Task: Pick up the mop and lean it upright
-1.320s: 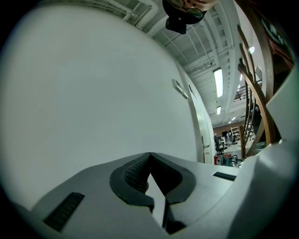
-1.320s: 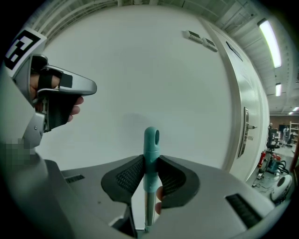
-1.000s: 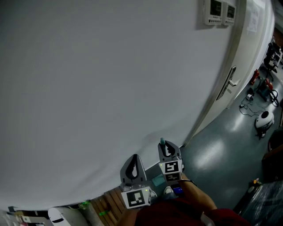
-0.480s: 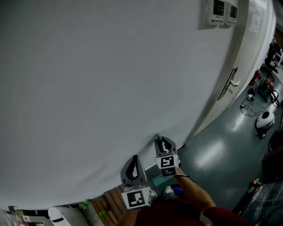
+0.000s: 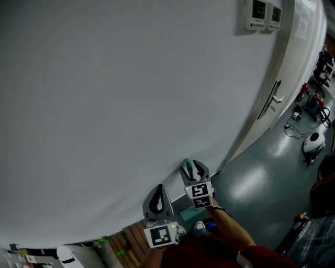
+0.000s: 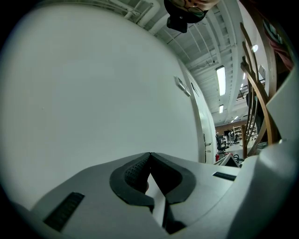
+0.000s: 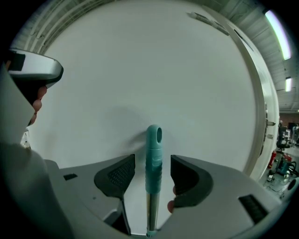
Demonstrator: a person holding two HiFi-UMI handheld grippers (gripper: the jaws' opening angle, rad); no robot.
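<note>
Currently: your right hand-held gripper (image 7: 153, 173), jaws opening clear of the teal mop handle (image 7: 154, 149) against the wall (image 7: 140, 70); back straight off, touching neither side. Left hand-held gripper (image 6: 149, 163) closed, empty.

I count one mop (image 7: 153, 154) from here. On the wall's far right there are two control panels (image 5: 255, 13), one door (image 5: 303, 36) with one handle (image 5: 273, 94), and one white round device (image 5: 313, 141) on the floor.
</note>
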